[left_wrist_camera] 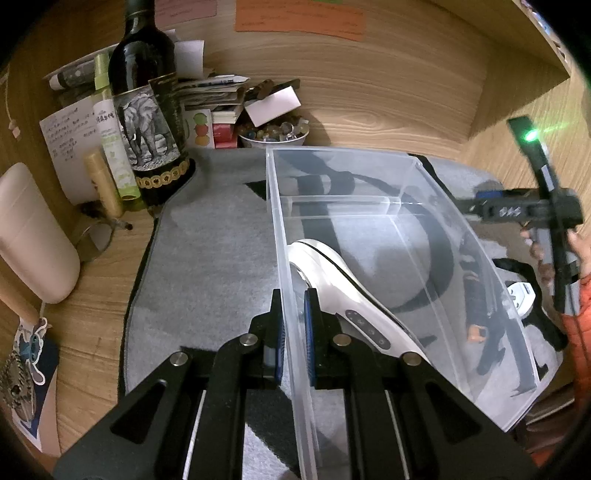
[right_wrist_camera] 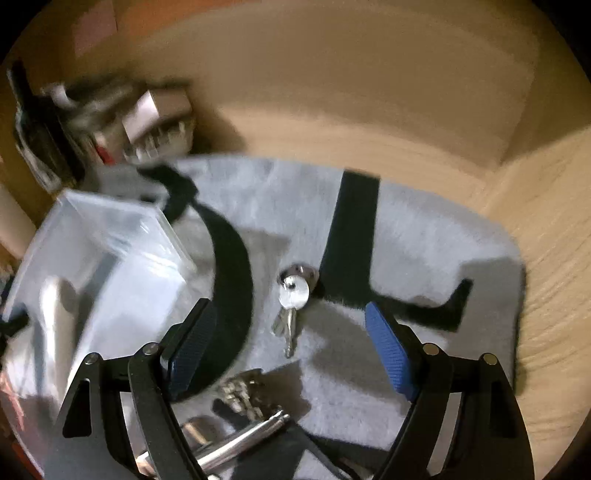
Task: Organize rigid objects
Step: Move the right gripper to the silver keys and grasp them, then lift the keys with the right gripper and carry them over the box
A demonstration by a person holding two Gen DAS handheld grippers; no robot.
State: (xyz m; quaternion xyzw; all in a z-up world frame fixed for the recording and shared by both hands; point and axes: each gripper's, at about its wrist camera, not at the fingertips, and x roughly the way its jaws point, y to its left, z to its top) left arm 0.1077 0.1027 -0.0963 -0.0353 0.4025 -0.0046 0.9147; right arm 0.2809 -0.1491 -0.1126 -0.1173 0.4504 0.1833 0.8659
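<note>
While the wooden desk (left_wrist_camera: 110, 310) fills a walled nook of the same pale grained wood, most of its top lies under a grey mat (left_wrist_camera: 207, 258) with broad black markings. On that mat stands a clear plastic bin (left_wrist_camera: 424, 229), a long box whose length runs from near to far, split by a clear divider toward its far end. In its near compartment lies a white handheld device (left_wrist_camera: 332, 280), its long axis slanting from near right to far left, the rounded head at the far end and a row of buttons on the handle nearer by.

At the far left stands a dark wine bottle (left_wrist_camera: 147, 110) with an elephant on its label and a band of gold coins round its foot; the writing there is too small to read. Beside it are a slim green spray bottle (left_wrist_camera: 110, 133), a handwritten note (left_wrist_camera: 70, 147) I can't make out, a stack of papers (left_wrist_camera: 210, 92) and a small bowl of coloured stones (left_wrist_camera: 273, 133). Orange notes (left_wrist_camera: 299, 18) are stuck on the back wall.

The left hand-held gripper (left_wrist_camera: 293, 332) is clamped tight on the bin's left wall at its near end. The right hand-held gripper (right_wrist_camera: 291, 332) has its blue pads spread wide and grips nothing; it hangs over a bunch of keys (right_wrist_camera: 291, 295) lying on the mat just right of the bin, pointing near to far. Nearer still lie some metal pieces (right_wrist_camera: 240, 439), blurred.
</note>
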